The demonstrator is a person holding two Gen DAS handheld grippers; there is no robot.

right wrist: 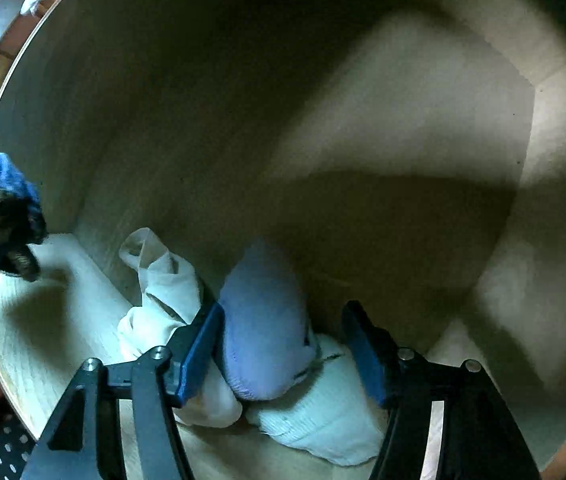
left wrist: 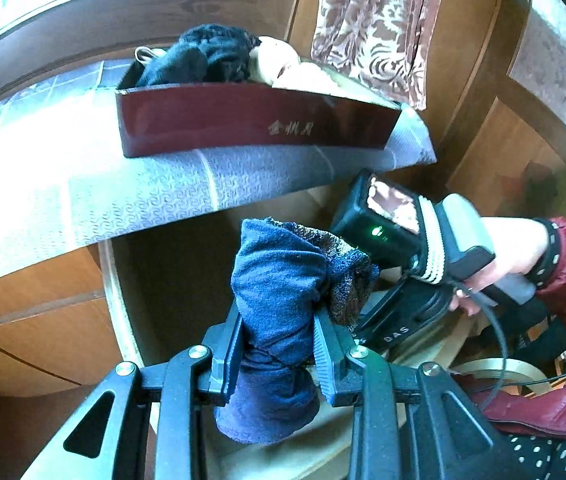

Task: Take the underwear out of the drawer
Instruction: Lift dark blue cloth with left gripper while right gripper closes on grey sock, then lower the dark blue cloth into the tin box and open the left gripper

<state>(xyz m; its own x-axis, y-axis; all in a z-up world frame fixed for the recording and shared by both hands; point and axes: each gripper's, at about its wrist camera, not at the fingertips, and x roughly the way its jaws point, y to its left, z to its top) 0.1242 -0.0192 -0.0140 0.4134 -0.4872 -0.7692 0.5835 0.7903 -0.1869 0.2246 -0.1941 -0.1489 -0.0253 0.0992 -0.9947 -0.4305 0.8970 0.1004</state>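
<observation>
Left gripper [left wrist: 277, 354] clamps navy underwear [left wrist: 279, 280], aimed at red box [left wrist: 243, 124] at 12 o'clock; right gripper [right wrist: 283, 354], jaws apart, straddles lavender roll [right wrist: 263, 320] in drawer [right wrist: 363, 120].

Dark garment [right wrist: 1, 216] cut off by left edge; white bundle [right wrist: 323, 420] partly hidden behind jaws; drawer [right wrist: 363, 140] interior blurred.

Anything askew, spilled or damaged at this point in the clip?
Nothing stands out. The left gripper holds a rolled dark blue underwear piece above the drawer. The right gripper has open jaws around a light blue rolled garment lying among white garments in the pale wooden drawer. Nothing looks spilled or damaged.
</observation>
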